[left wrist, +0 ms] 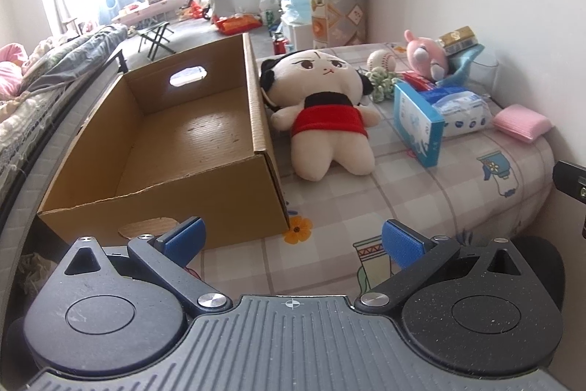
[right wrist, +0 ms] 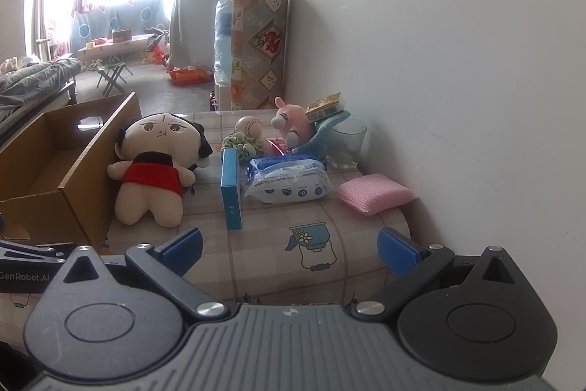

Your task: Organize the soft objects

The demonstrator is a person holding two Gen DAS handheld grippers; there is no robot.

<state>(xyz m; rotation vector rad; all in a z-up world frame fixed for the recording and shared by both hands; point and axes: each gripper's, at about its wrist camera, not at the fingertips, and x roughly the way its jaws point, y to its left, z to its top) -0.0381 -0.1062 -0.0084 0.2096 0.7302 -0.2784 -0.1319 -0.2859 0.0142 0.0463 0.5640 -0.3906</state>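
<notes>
A cream plush doll [left wrist: 326,109] in a red skirt lies on its back on the checked tablecloth, against the right wall of an open cardboard box [left wrist: 154,149] with nothing in it. The doll [right wrist: 154,167] and box [right wrist: 55,171] also show in the right wrist view. Further back lie a pink plush [left wrist: 426,57], a baseball [left wrist: 381,61], a green knitted item [left wrist: 382,83] and a pink sponge [left wrist: 522,123]. My left gripper [left wrist: 293,240] is open and empty, near the box's front corner. My right gripper [right wrist: 289,248] is open and empty, short of the sponge [right wrist: 373,193].
A blue carton [left wrist: 417,123] stands on edge beside a wet-wipes pack [left wrist: 461,109]. A glass [right wrist: 346,143], a yellow packet [right wrist: 326,105] and a blue item sit by the wall. The table edge drops off at the right. The left gripper's body [right wrist: 29,262] shows at lower left.
</notes>
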